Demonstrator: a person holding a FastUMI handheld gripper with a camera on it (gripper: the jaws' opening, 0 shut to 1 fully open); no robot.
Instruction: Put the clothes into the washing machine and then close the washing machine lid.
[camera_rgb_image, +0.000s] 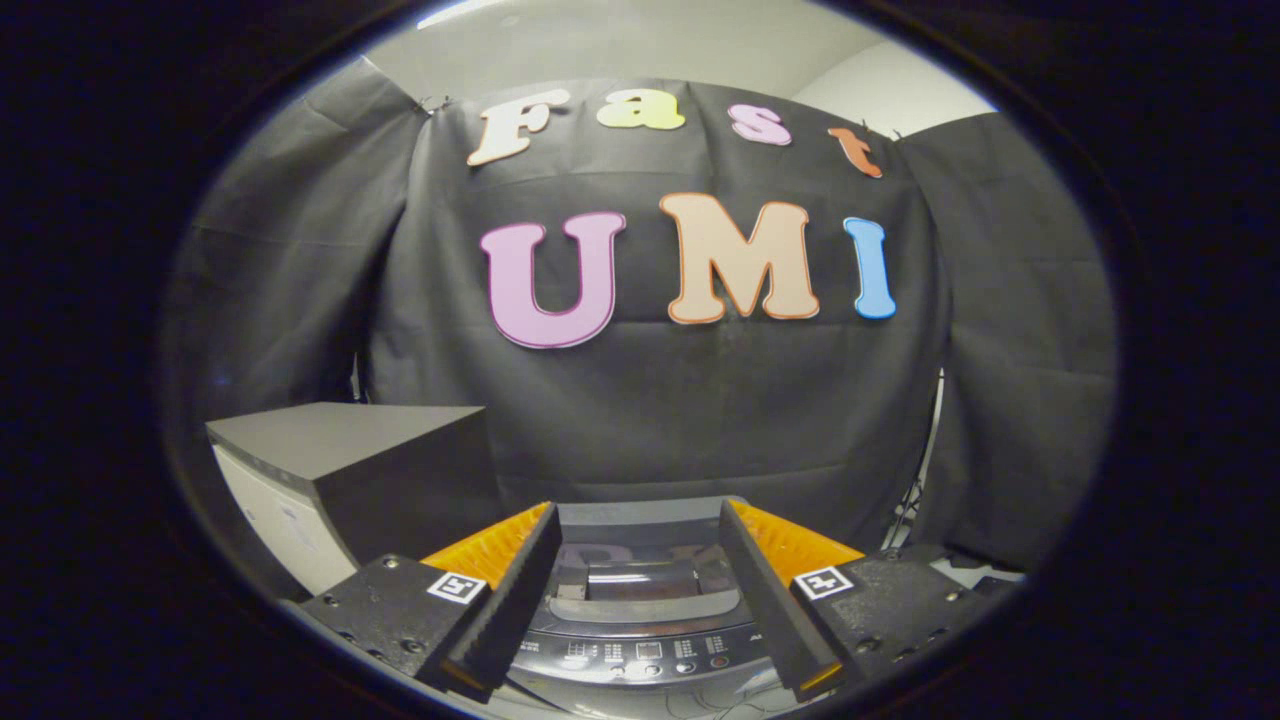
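Two fingers: we see the hand-held gripper (640, 590) spread wide, its fingers (510, 600) well apart and pinching nothing.
Washing machine: we see the washing machine (640, 620) between and just beyond the fingers, its top facing us.
Lid: the lid (640, 580) looks dark and glossy; we cannot tell whether it is fully down.
Control panel: we make out a control panel (645, 655) with small buttons along the machine's near edge, between the fingertips.
Box: a dark box (380, 460) stands beside the machine, beyond the left finger.
Clothes: we cannot tell where they are.
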